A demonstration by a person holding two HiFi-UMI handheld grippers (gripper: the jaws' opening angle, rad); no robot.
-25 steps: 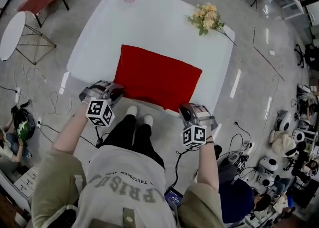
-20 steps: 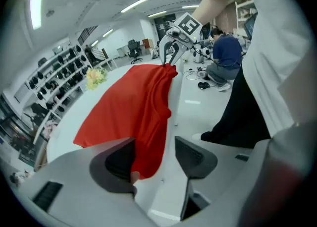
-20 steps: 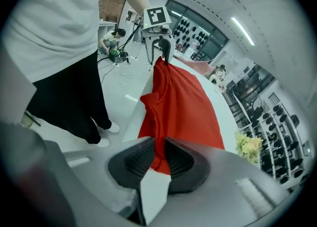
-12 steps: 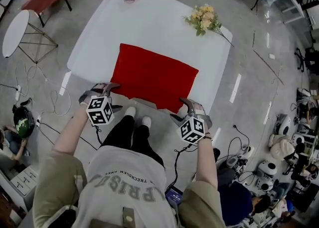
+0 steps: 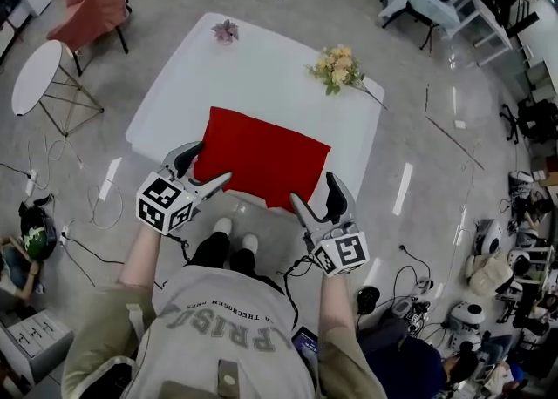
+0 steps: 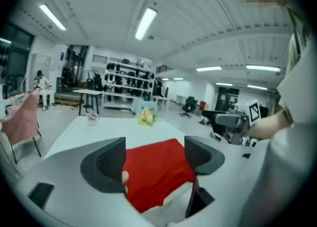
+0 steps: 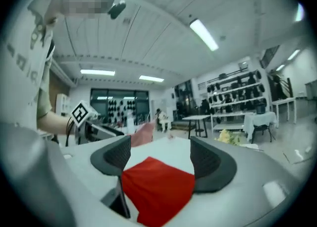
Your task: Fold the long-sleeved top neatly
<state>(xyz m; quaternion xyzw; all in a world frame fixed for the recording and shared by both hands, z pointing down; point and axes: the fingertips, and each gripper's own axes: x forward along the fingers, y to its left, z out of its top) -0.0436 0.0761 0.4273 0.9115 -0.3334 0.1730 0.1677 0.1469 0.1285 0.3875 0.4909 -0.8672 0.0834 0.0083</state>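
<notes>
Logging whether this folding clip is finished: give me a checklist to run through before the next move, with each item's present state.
1. Left gripper free of cloth: ok; its jaws have just been opening, nothing between them.
2. Right gripper free of cloth: ok; its jaws have just been opening, nothing between them.
3. Red top folded into a flat rectangle: ok.
4. Top wholly on the white table: ok, close to the near edge.
5. Yellow bouquet apart from the top: ok.
6. Sleeves tucked evenly inside: cannot tell.
</notes>
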